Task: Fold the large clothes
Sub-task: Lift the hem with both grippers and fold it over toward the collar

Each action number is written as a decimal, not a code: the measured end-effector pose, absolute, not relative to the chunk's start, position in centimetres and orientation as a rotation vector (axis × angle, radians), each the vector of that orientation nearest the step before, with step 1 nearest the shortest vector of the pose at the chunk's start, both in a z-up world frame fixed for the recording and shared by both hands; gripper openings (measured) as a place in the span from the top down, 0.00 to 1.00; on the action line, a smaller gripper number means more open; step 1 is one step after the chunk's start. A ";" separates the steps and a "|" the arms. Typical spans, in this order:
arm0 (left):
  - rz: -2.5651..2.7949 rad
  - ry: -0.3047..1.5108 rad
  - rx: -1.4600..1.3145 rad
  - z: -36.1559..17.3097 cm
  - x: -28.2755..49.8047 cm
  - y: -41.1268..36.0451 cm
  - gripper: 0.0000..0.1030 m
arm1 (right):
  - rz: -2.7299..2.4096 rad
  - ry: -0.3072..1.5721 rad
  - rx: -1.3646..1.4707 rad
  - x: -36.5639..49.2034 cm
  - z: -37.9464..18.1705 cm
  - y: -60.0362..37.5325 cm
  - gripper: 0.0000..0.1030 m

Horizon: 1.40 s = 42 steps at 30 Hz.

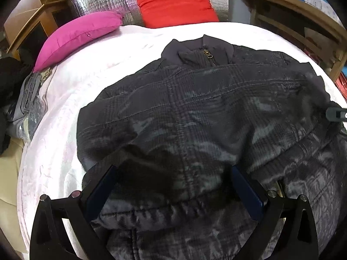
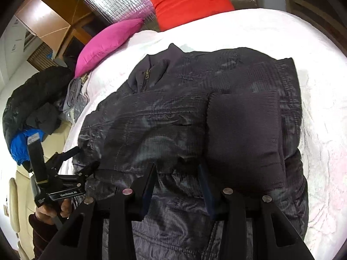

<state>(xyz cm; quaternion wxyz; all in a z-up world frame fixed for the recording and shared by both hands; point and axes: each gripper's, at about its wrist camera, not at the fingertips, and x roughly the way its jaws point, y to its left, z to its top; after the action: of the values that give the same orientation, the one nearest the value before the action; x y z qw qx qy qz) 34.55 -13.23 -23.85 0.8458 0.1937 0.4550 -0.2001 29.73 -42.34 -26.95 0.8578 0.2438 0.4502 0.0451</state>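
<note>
Dark jacket (image 1: 195,112) on white bed (image 1: 65,99), pink pillow (image 1: 78,36) and red cushion (image 1: 175,2) beyond, left claw (image 1: 173,173) wide, right claw (image 2: 177,169) narrow, empty.

The jacket (image 1: 195,112) is running off the lower edge in both views (hem unseen), its folded-in sleeves covering the front
</note>
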 end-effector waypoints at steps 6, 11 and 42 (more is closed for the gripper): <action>-0.416 0.899 0.363 -21.6 32.4 -10.0 0.00 | 0.096 0.842 0.581 25.4 -25.6 -43.7 0.36; -0.390 0.867 0.337 -21.2 29.2 -6.4 0.00 | 0.091 0.773 0.625 20.9 -25.2 -44.9 0.33; -0.397 1.176 -0.084 -28.3 13.6 7.5 0.36 | 0.038 0.993 0.509 8.2 -33.2 -42.3 0.28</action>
<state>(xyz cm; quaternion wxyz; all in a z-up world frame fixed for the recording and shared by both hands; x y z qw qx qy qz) 13.59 7.46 -28.25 0.8128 -0.0394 0.5507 -0.1858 8.17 -42.29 -33.23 0.8481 0.2416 0.4712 0.0178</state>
